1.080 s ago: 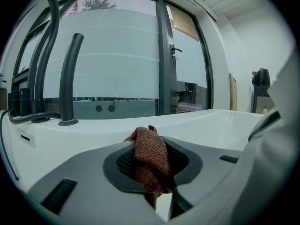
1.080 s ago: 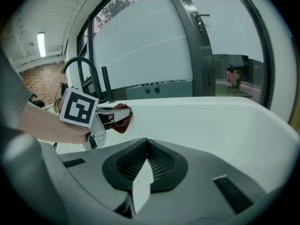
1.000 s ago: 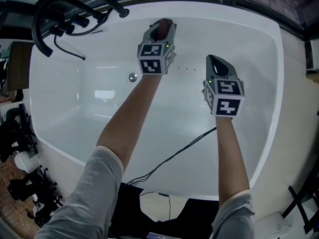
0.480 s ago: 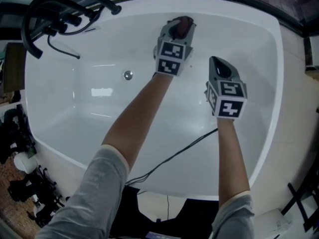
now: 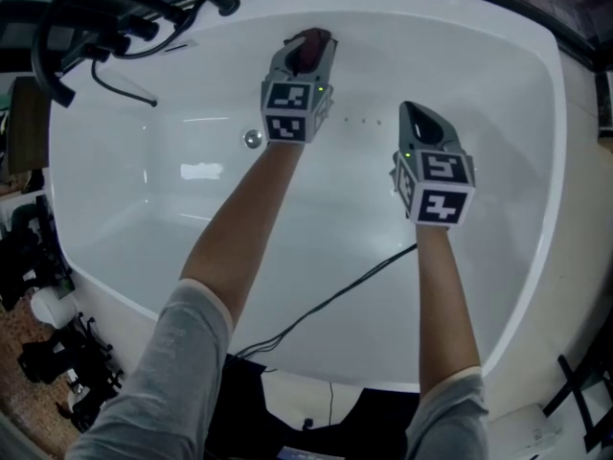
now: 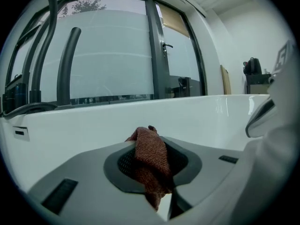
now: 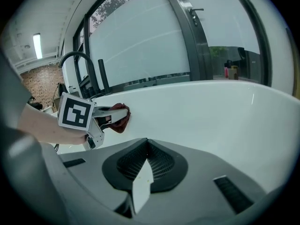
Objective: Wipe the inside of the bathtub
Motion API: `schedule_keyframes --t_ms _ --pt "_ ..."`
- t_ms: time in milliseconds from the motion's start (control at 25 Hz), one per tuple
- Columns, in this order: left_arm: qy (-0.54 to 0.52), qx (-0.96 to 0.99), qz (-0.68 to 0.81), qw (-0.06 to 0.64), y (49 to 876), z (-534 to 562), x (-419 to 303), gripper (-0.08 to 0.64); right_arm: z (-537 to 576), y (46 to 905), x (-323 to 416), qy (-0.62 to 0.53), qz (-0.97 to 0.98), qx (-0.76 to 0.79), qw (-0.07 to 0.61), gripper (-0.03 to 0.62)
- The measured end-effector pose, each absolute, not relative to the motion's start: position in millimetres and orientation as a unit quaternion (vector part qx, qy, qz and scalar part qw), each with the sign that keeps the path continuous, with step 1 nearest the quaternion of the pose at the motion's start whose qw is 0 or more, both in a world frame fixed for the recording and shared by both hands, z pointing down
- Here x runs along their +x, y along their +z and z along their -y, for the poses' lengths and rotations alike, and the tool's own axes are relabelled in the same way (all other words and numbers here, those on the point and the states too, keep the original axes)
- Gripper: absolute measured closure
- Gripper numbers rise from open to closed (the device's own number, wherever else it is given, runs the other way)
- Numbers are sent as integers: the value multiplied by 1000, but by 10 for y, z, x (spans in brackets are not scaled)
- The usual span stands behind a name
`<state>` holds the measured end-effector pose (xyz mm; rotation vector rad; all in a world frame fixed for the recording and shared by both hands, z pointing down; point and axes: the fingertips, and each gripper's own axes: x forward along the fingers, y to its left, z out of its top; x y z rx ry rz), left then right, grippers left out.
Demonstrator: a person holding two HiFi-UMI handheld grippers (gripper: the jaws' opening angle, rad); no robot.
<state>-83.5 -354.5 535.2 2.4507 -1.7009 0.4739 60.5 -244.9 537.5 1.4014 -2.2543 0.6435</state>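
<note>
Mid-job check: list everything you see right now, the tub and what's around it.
bathtub: one, white, fills the head view
cloth: one, reddish-brown, at the far tub wall
round metal fitting: one, chrome, inside the tub, left of the cloth
tap and hose: one set, black, far-left rim
cable: one, black, across the near rim
left tongs: grey, shut on the cloth
right tongs: grey, shut, empty, over the tub
forearms: two, grey sleeves

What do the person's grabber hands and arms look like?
The left gripper and right gripper are grey plastic and taper to a point. Each carries a white cube with black square markers. The person wears light grey sleeves. A thin black cable trails below the right arm.
</note>
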Motion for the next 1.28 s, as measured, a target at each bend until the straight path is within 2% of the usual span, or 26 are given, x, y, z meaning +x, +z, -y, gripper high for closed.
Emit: schedule_keyframes --t_ms 120,520,640,960,1280 --pt "146 806 570 64 5390 3539 -796 469 2429 5509 567 236 807 501 203 586" --pt "147 837 524 58 5609 3470 -11 469 2401 5771 758 241 794 514 219 586" --pt "150 840 520 46 5583 3449 -70 469 2365 5798 790 239 792 515 222 586" --pt "149 809 564 67 5807 3422 -930 469 2368 5898 518 232 801 508 217 586" --pt "144 813 559 74 5966 3411 -679 469 2318 6120 488 236 799 509 215 586"
